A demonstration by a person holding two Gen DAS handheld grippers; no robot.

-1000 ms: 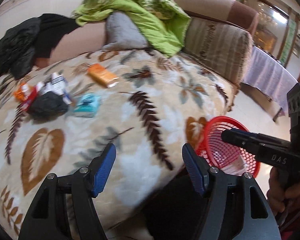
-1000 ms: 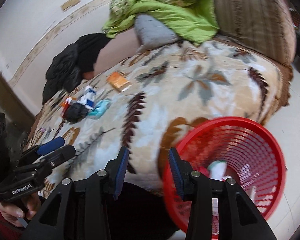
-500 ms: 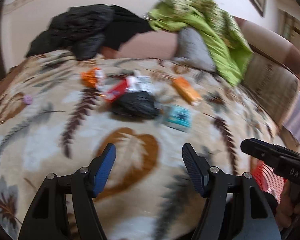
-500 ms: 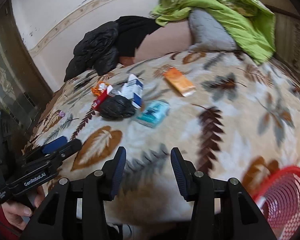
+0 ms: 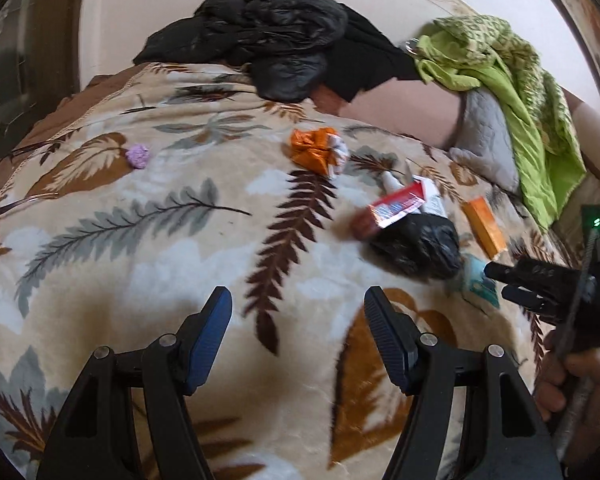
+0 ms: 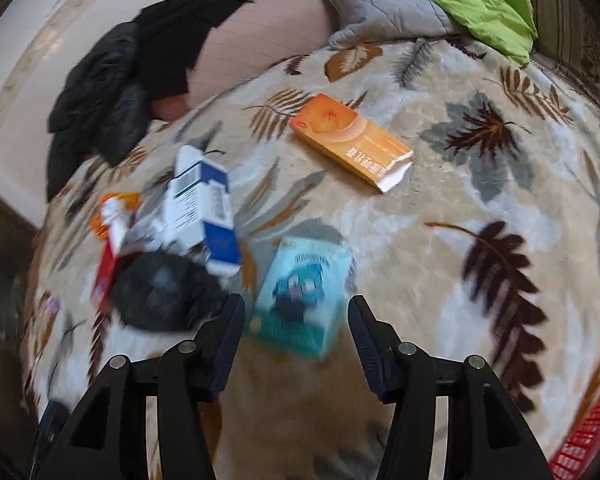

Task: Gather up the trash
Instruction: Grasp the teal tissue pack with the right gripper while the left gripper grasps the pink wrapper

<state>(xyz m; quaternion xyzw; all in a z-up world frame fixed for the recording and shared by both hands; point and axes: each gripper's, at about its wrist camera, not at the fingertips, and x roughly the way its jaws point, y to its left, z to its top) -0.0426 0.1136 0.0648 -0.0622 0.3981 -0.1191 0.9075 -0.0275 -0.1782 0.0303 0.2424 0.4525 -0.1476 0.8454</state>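
The right gripper (image 6: 296, 332) hangs over the teal packet (image 6: 300, 300), jaws apart and just widened, pads clear of it. The left gripper (image 5: 298, 336) stands released and empty above bare blanket (image 5: 160, 264). Beyond lie the black bag (image 6: 164, 296), blue-and-white carton (image 6: 204, 212), red tube box (image 5: 396, 206), orange box (image 6: 352, 142), orange wrapper (image 5: 314, 152) and purple scrap (image 5: 137, 155). The red basket (image 6: 588, 432) sits at the bed's edge. Risk: the flat packet may sink into the soft pile, so the pads pinch blanket or clip the adjacent bag.

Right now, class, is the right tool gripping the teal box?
No: the right tool stands open, the teal box lying on the blanket ahead, ungripped.
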